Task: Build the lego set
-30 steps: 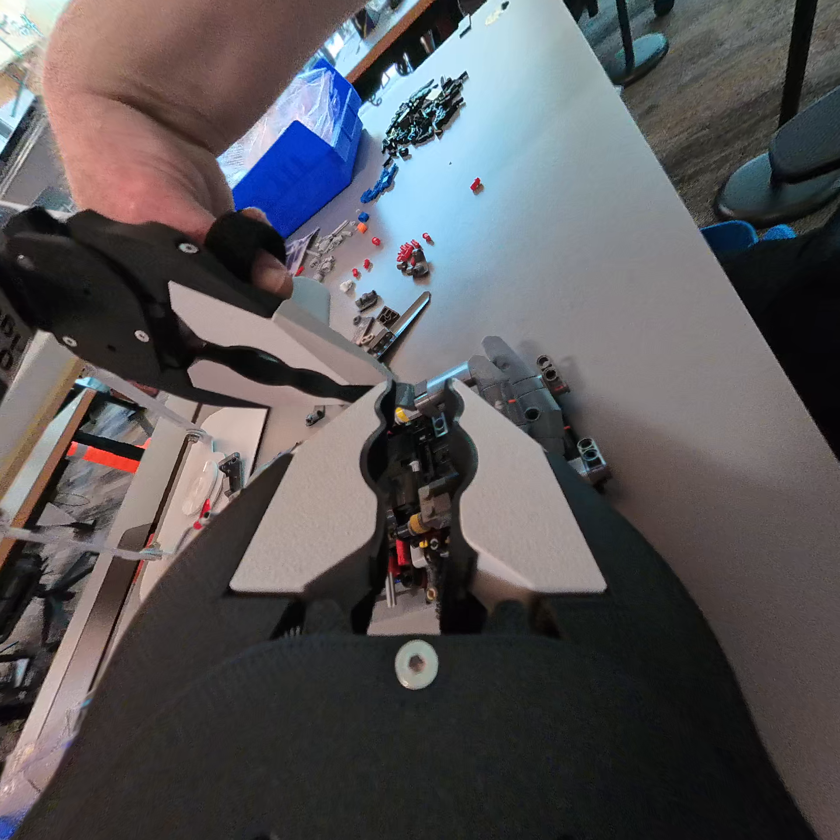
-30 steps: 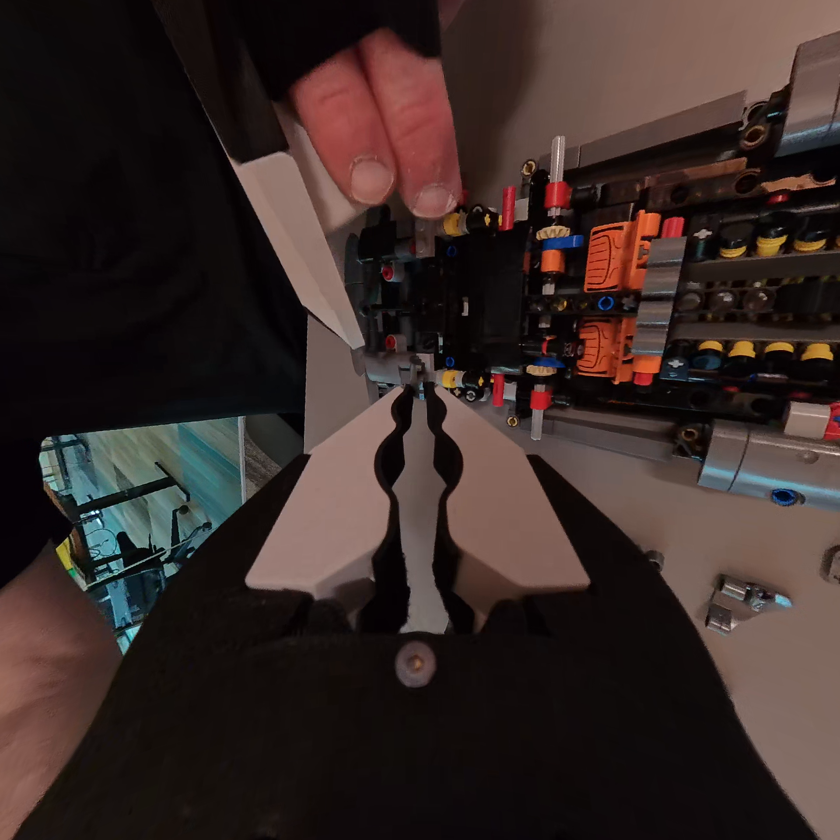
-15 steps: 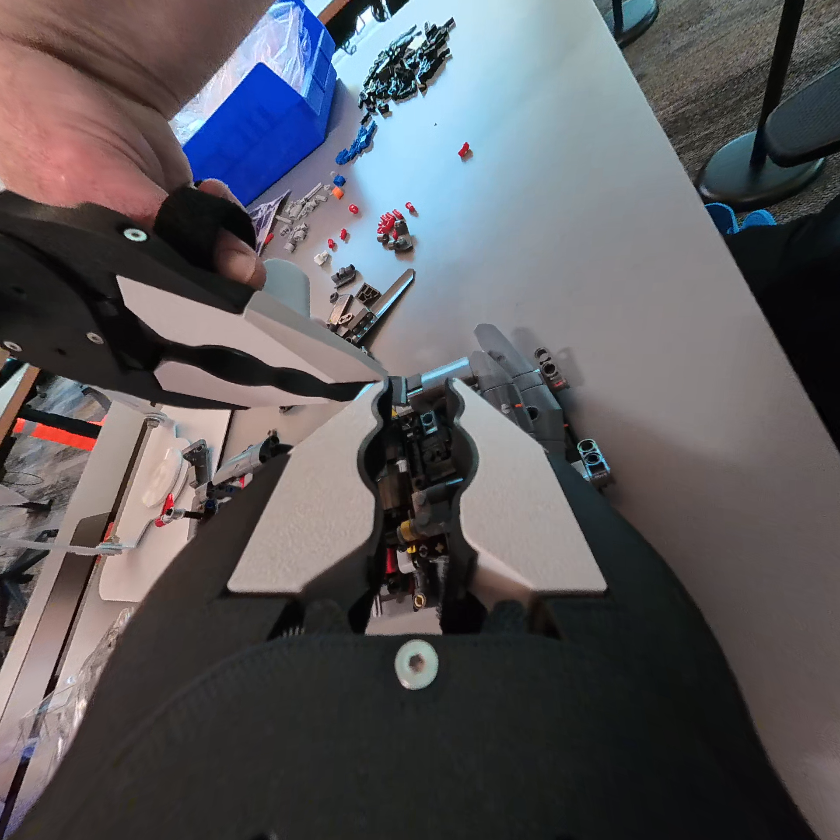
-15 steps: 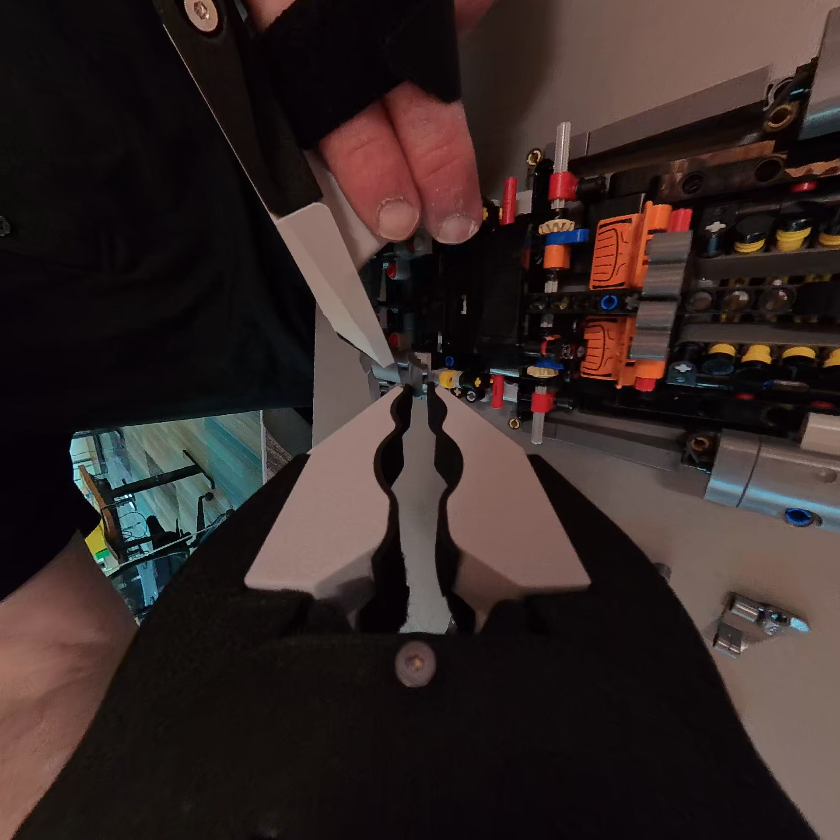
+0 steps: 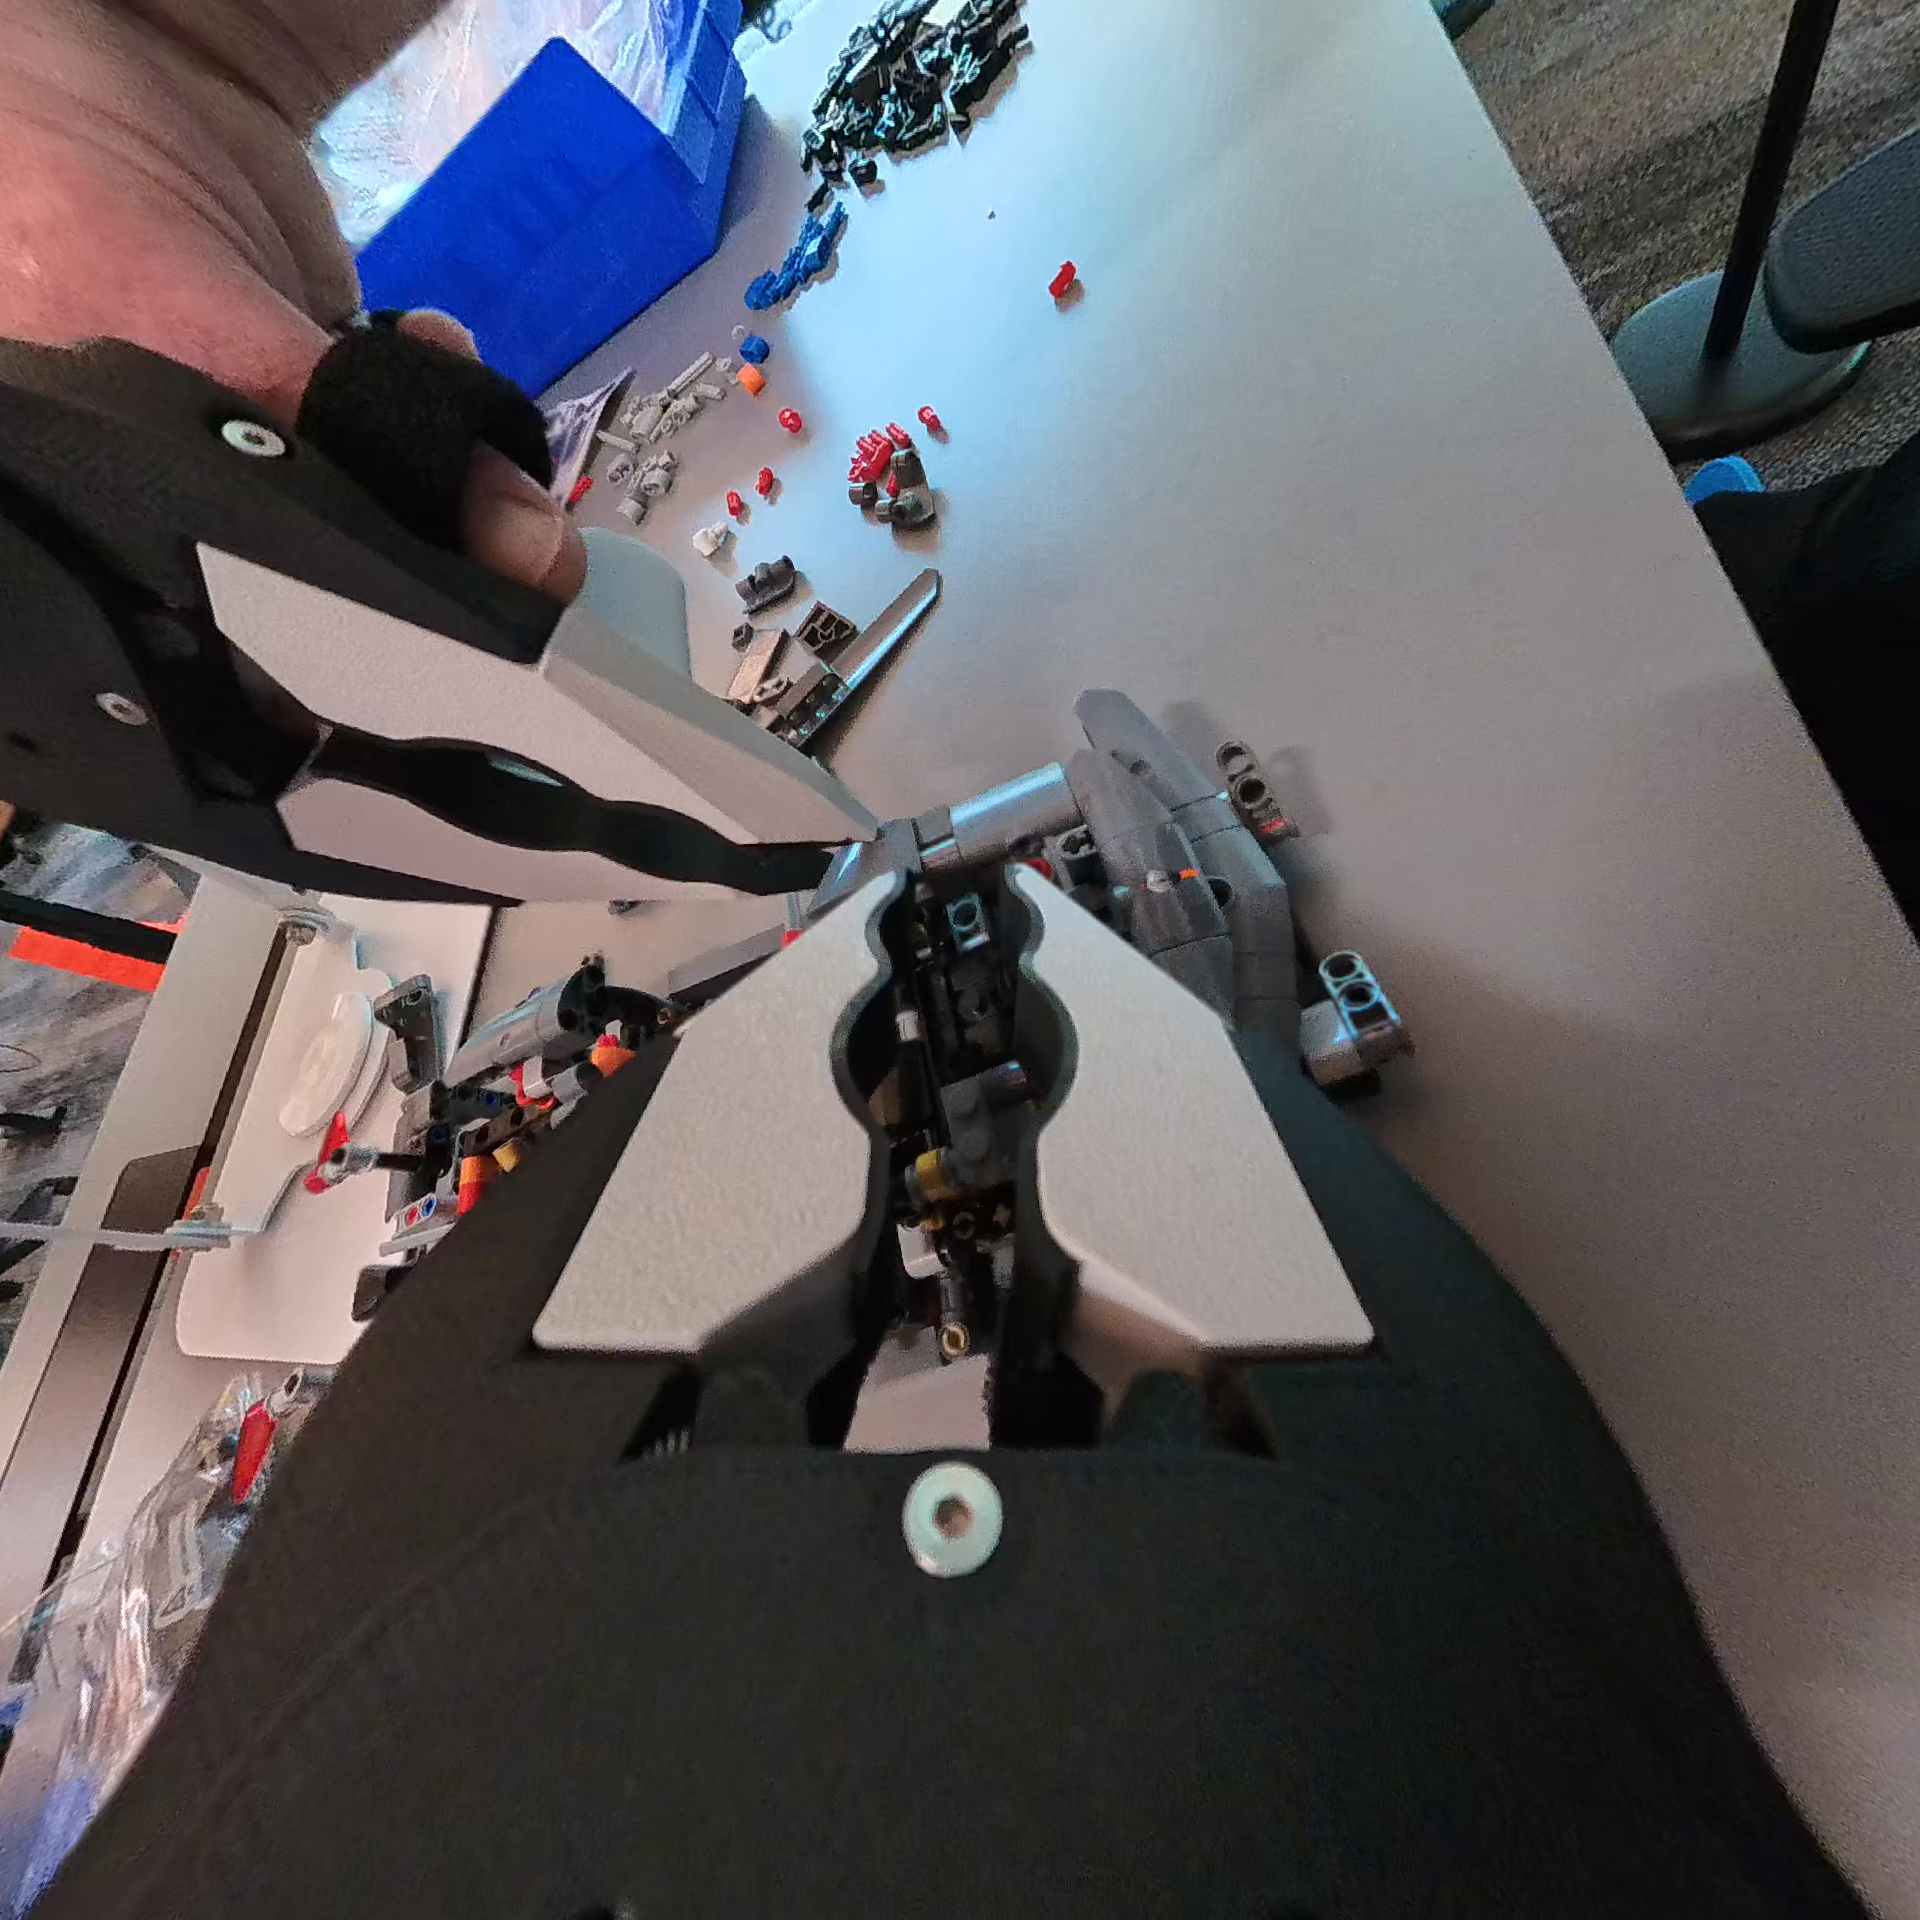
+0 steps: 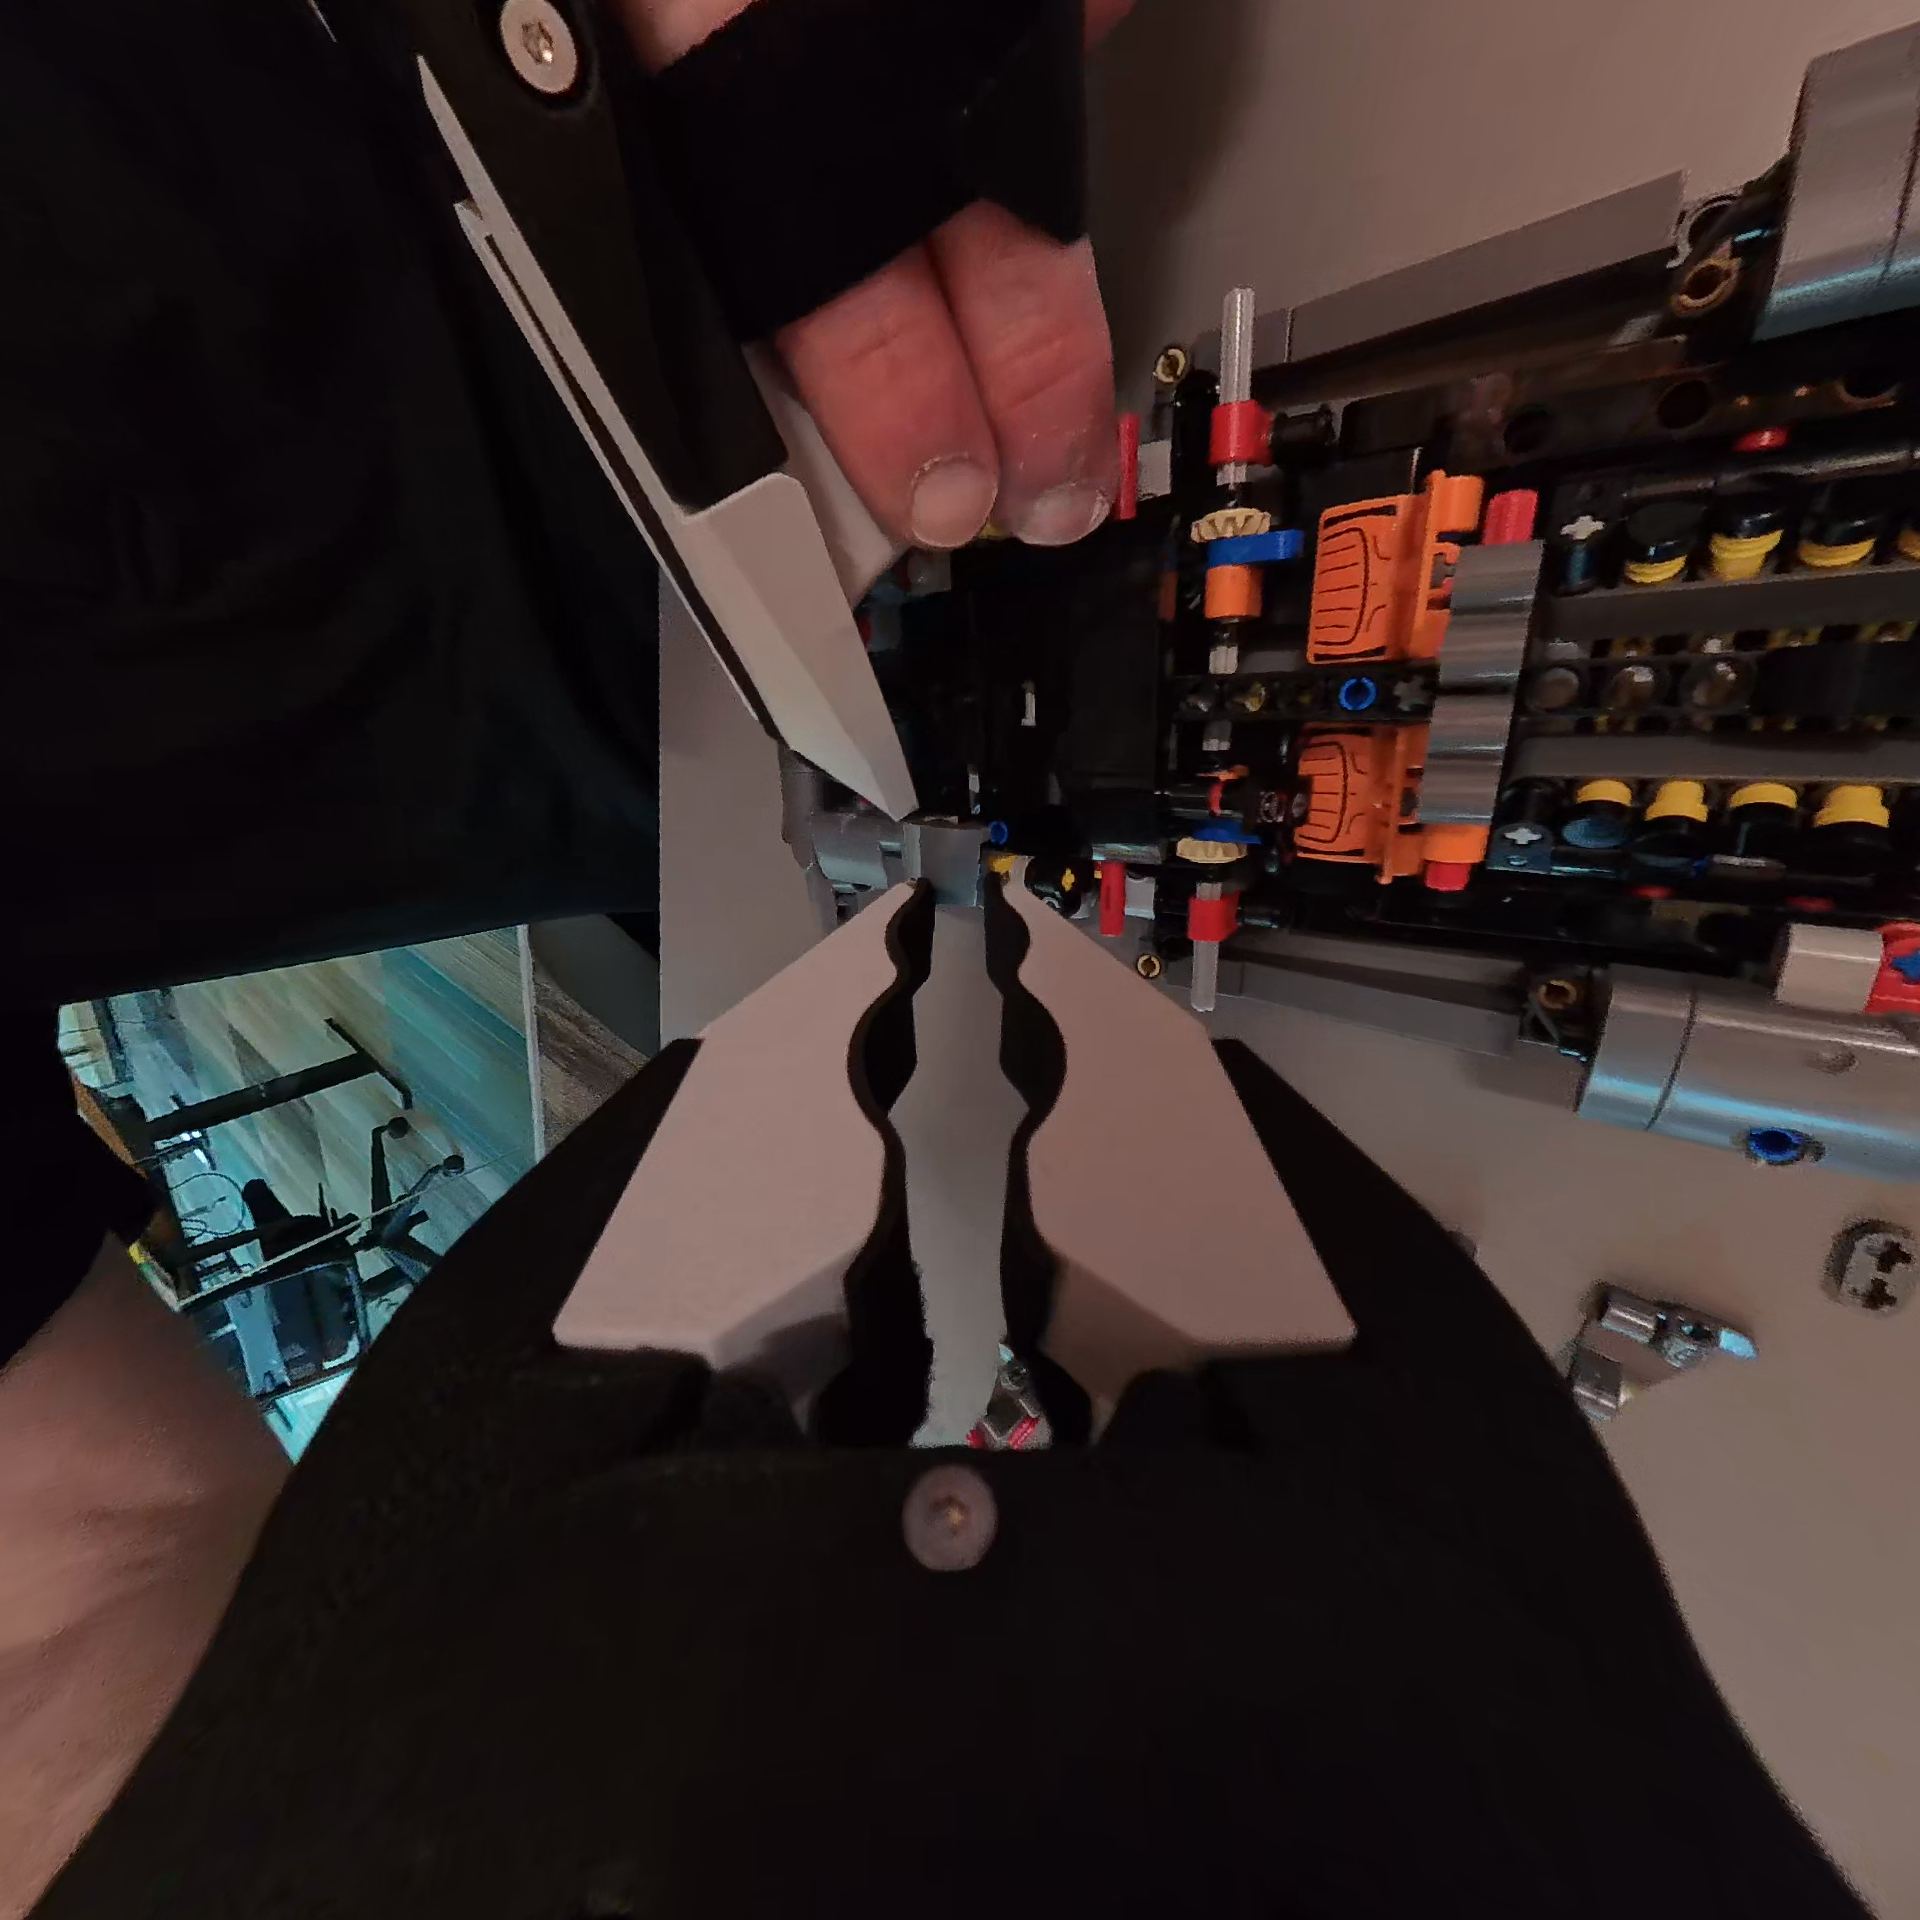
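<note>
Both grippers meet at one end of a long brick-built model (image 6: 1455, 727) lying on a pale, smooth table (image 5: 1351, 520). Biggest in view, the model is a dense frame of black perforated beams studded with yellow bushes, red and blue pins, tan gears, two ribbed orange seat-shaped pieces and silvery curved panels along its sides. Left gripper (image 5: 956, 894), with matte grey wedge-shaped fingers and wavy black inner pads, straddles the end of the model with a narrow gap, the dark beams running between its pads; whether the pads press on them cannot be told. It slants down from above, the holder's bare fingers (image 6: 997, 457) curled over its black body. Right gripper (image 6: 951, 894) comes in nearly level from the side, its jaws almost together and pinching a small grey block (image 6: 945, 857) at the model's corner, next to a silvery tube. Its wrist and black finger strap show in the left view. Farther along the table sit a glossy blue box (image 5: 561, 208), a heap of black parts (image 5: 914, 62), and scattered little red pins (image 5: 883, 457) and grey pieces (image 5: 665, 436).
</note>
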